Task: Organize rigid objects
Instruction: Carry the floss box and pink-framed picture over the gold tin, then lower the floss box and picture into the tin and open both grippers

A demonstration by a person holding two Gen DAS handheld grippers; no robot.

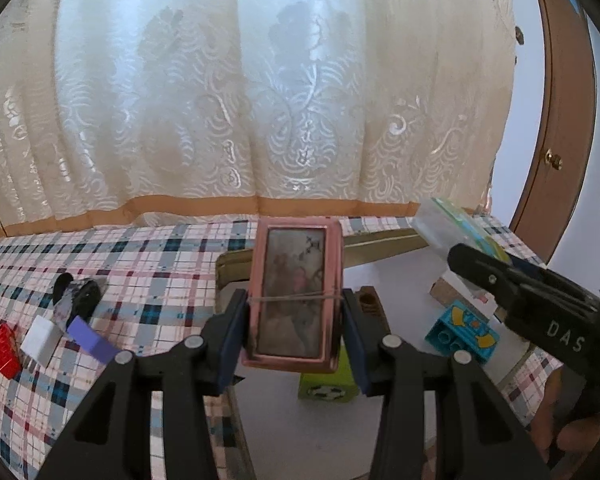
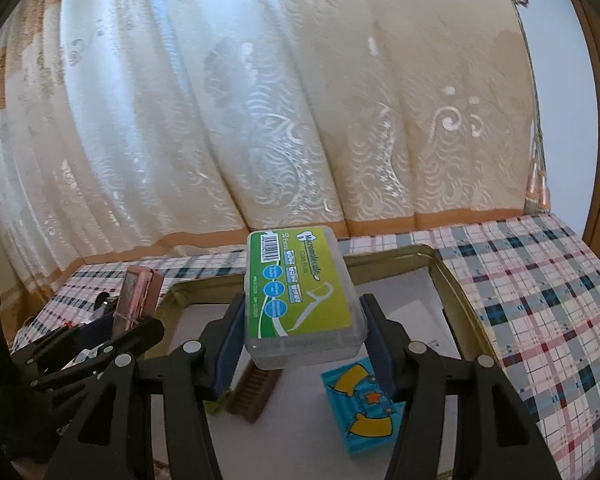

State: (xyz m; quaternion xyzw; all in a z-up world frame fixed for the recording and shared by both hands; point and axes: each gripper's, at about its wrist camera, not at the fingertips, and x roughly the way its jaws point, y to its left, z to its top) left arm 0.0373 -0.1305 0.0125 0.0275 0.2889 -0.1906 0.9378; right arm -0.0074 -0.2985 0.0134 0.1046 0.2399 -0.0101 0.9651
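Left gripper [image 1: 296,320]: jaws partly closed, pads pressing both long sides of the pink case [image 1: 296,292]; case held off the surface, above the tray's [image 1: 384,240] 9 o'clock edge.
Right gripper [image 2: 300,340]: jaws part-open, clamped on the clear floss box [image 2: 300,300]; box held above the tray's middle.
Pink case: rigid and light by the look of it; glossy front, so likely slippery. A rubber band crosses it at pad level, which may add friction. Hold by the long edges, not the window face.
Floss box: thin clear plastic, probably light; walls may flex under hard squeeze. Grip low on the side walls, clear of the lid.
Tray contents: blue brick [image 2: 360,408] at 4 o'clock of the floss box, brown comb [image 2: 254,394] at 7 o'clock, green block [image 1: 328,380] below the pink case.
Cloth [image 1: 100,260]: red brick [image 1: 6,346], white block [image 1: 40,338] and purple block [image 1: 90,340] lie at 9 o'clock of the tray, well apart from it.
Risk: both loads share the tray; the grippers sit near each other.
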